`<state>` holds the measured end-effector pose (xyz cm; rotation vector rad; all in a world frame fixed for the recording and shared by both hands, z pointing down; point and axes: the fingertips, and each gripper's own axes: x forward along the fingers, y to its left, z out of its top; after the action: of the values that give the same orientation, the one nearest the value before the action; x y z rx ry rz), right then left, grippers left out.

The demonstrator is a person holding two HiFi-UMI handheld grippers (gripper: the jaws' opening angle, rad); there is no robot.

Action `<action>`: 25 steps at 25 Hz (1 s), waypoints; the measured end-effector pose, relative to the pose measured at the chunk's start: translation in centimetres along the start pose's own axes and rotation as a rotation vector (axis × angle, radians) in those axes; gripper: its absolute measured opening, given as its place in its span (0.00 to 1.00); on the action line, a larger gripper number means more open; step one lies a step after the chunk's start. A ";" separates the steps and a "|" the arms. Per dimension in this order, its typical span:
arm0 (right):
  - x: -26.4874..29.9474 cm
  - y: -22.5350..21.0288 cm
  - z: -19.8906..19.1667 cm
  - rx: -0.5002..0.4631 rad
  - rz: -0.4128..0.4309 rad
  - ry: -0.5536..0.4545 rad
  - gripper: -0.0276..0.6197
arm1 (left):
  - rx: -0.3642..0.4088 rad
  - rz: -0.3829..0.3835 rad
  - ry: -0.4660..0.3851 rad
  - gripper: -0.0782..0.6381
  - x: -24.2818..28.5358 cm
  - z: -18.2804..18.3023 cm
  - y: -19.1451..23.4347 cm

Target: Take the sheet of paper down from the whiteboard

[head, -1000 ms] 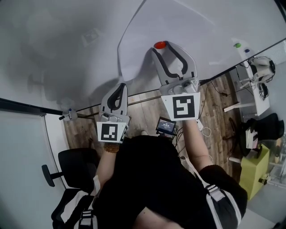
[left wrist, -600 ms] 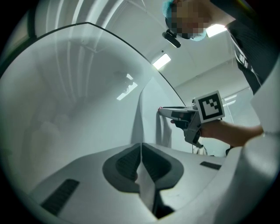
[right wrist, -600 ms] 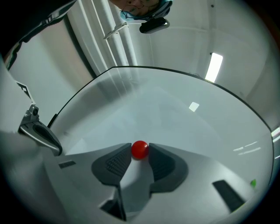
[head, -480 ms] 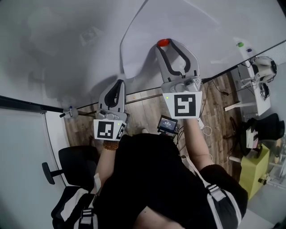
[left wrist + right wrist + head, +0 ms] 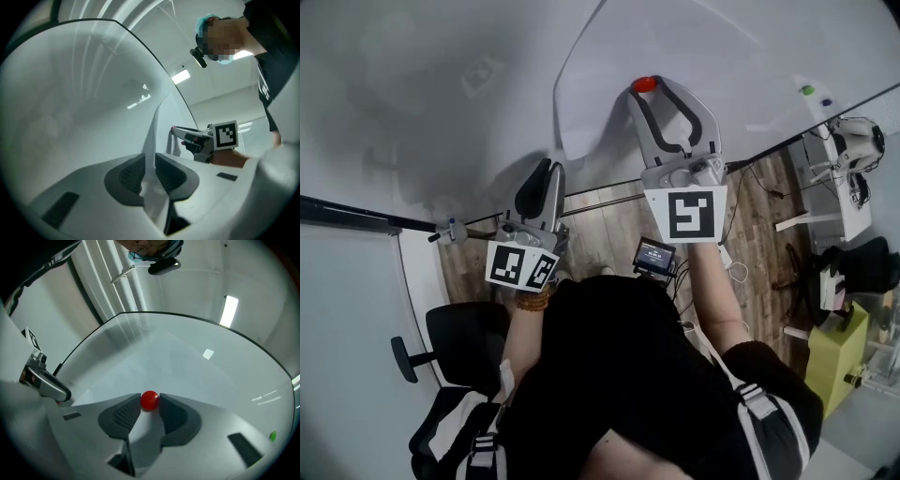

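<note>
Whiteboard (image 5: 441, 94) upright, sheet of paper (image 5: 591, 94) on it, pinned near the top by one red magnet (image 5: 149, 400); lower corner curls off the board.

Left gripper (image 5: 150, 164): the sheet's lower edge runs between the jaws, which have just been opening. Pads look a hair off the paper, so released, though the view is tight and I can't rule out light contact.

Right gripper (image 5: 150, 409): jaws have just closed in and are clenched on the magnet, pads on both sides.

Step in hand, I'd say: pull the magnet. Re-clamp the left on the paper first, or the sheet drops. Pull straight out from the board; sliding would drag and crease the paper.
</note>
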<state>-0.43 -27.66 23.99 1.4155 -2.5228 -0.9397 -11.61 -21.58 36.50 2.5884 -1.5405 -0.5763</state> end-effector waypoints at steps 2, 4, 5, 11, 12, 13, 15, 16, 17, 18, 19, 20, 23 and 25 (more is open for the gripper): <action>0.1 0.0 0.0 0.004 0.000 -0.004 0.23 | 0.005 -0.022 0.003 0.21 0.1 0.2 0.1; 0.1 0.0 0.0 0.004 0.002 -0.002 0.23 | 0.008 -0.040 0.008 0.23 0.2 0.4 0.1; 0.0 0.0 0.0 0.003 0.004 0.000 0.23 | 0.006 -0.046 0.008 0.24 0.2 0.5 0.0; 0.0 0.0 0.0 -0.002 0.011 0.001 0.23 | 0.007 -0.076 0.004 0.29 0.3 1.0 -0.1; 0.0 0.0 0.0 -0.009 0.013 0.004 0.23 | 0.004 -0.080 0.003 0.30 0.3 1.1 -0.1; 0.0 0.0 0.0 -0.014 0.014 0.005 0.23 | 0.004 -0.086 0.003 0.31 0.4 1.1 -0.1; 0.0 0.0 0.2 -0.009 0.011 -0.005 0.23 | 0.003 -0.100 0.006 0.32 0.5 1.1 -0.3; 0.0 0.0 0.3 -0.001 0.008 -0.011 0.23 | 0.001 -0.108 0.008 0.33 0.6 1.1 -0.3; 0.0 -0.1 0.3 0.005 0.006 -0.012 0.23 | -0.004 -0.115 0.012 0.34 0.8 1.0 -0.4; 0.0 -0.1 0.2 0.004 0.006 -0.009 0.23 | -0.011 -0.120 0.016 0.34 0.9 1.1 -0.5; 0.0 -0.2 0.2 -0.002 0.008 -0.004 0.23 | -0.022 -0.123 0.019 0.34 1.0 1.1 -0.5; 0.0 -0.2 0.1 -0.007 0.009 -0.001 0.23 | -0.035 -0.124 0.021 0.35 1.2 1.2 -0.5; 0.0 -0.1 0.1 -0.009 0.008 0.001 0.23 | -0.055 -0.132 0.030 0.35 1.6 1.2 -0.4; 0.1 0.0 0.1 -0.003 0.006 0.003 0.23 | -0.051 -0.145 0.044 0.36 1.8 1.1 -0.5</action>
<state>-0.48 -27.66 23.87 1.4069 -2.5206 -0.9401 -10.79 -22.73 34.82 2.6704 -1.3160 -0.5590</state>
